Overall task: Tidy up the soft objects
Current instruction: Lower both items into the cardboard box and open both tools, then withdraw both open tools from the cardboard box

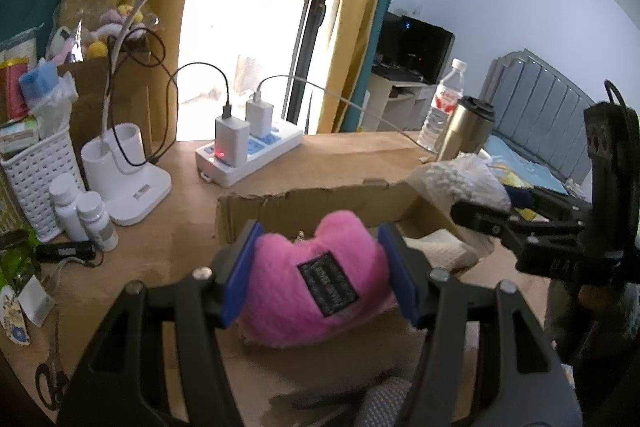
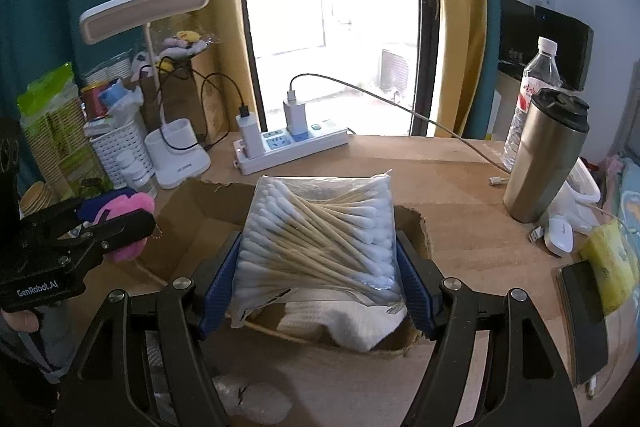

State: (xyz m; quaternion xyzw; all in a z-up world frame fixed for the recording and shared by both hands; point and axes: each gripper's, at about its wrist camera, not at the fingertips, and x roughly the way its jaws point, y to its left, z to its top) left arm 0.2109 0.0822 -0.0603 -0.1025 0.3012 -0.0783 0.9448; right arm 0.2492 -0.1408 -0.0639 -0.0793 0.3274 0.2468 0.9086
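My left gripper [image 1: 318, 267] is shut on a pink plush toy [image 1: 296, 291] with a dark label, held just in front of the open cardboard box [image 1: 312, 203]. The toy also shows in the right wrist view [image 2: 128, 211], at the box's left side. My right gripper [image 2: 320, 279] is shut on a clear bag of cotton swabs [image 2: 320, 231], held over the box [image 2: 192, 211]. A folded white cloth [image 2: 340, 319] lies inside the box under the bag. The right gripper [image 1: 516, 203] and the bag [image 1: 460, 179] show at the right in the left wrist view.
On the wooden desk [image 2: 460, 251] stand a white power strip [image 2: 288, 151] with chargers, a white desk lamp [image 2: 176, 151], a white basket [image 2: 116, 147], pill bottles [image 1: 84, 215], a steel tumbler [image 2: 544, 163], a water bottle [image 2: 532, 91], a phone [image 2: 580, 315], scissors [image 1: 50, 383].
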